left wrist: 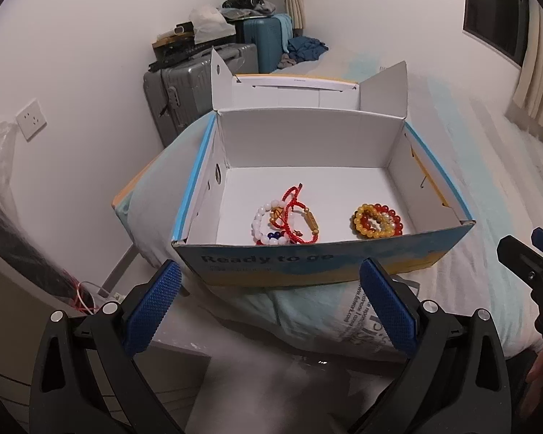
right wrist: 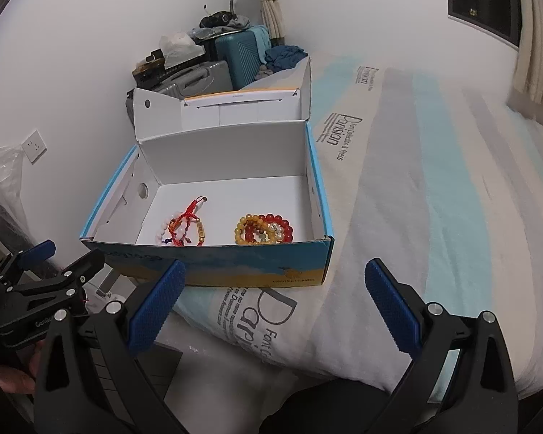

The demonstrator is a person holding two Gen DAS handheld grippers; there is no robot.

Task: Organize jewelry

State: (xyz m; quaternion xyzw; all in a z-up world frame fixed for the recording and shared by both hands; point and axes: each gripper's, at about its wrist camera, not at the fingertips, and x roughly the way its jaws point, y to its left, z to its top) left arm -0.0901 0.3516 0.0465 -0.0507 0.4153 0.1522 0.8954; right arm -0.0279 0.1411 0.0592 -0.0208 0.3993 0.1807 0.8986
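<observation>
An open cardboard box (left wrist: 322, 260) (right wrist: 213, 264) with a white inside and its lid flipped back lies on the bed. Inside, near its front wall, lies a tangle of red cord, white bead and gold bracelets (left wrist: 286, 222) (right wrist: 184, 229). To the right of that sits a pile of yellow and red bead bracelets (left wrist: 376, 222) (right wrist: 264, 229). My left gripper (left wrist: 271, 289) hangs open in front of the box, nothing between its blue pads (left wrist: 152, 311). My right gripper (right wrist: 275, 289) is open too, empty, just before the box's front right corner.
The bed (right wrist: 434, 199) with a striped printed cover stretches off to the right. Grey and teal suitcases (left wrist: 195, 86) piled with clutter stand at the back by the wall. A wall socket (left wrist: 30, 119) is at the left. Curtains (left wrist: 539, 83) hang at the right.
</observation>
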